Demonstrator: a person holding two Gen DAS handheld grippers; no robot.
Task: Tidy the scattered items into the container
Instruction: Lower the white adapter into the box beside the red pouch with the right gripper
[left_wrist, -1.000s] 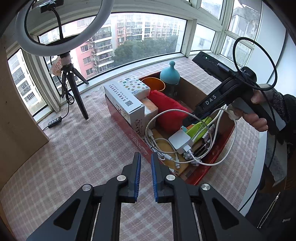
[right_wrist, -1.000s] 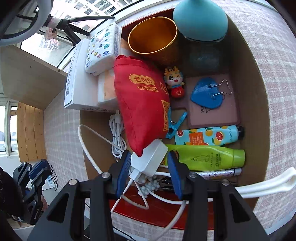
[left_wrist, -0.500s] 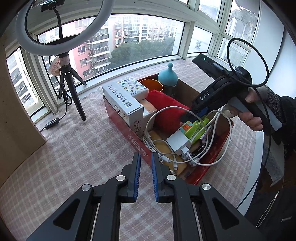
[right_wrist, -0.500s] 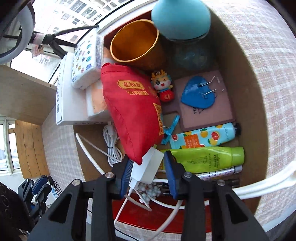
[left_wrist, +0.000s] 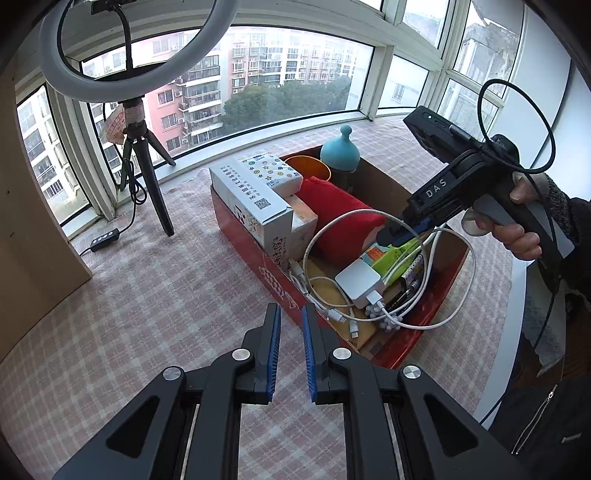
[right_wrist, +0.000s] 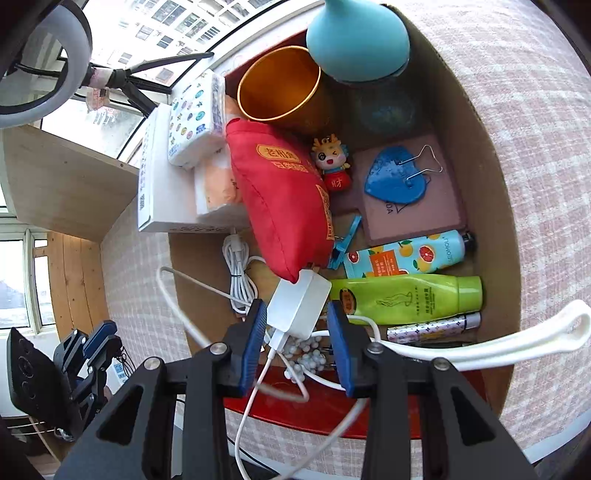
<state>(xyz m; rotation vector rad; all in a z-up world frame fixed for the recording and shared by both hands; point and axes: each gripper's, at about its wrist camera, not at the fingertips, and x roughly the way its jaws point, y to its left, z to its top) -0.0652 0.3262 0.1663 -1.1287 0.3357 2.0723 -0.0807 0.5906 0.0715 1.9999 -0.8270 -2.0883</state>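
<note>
Charger (right_wrist: 299, 306) lay in box (right_wrist: 476, 147) (atop cables) | right tool (right_wrist: 297, 325) straddled it, pads apart | left tool (left_wrist: 291, 332) nearly clenched, empty.

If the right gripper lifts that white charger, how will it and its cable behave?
The charger looks like a rigid, smooth plastic block, so it may slip between the fingers. Its cable lies in loose loops, partly over the box edge, so it is probably floppy and would trail or snag on the tubes.
</note>
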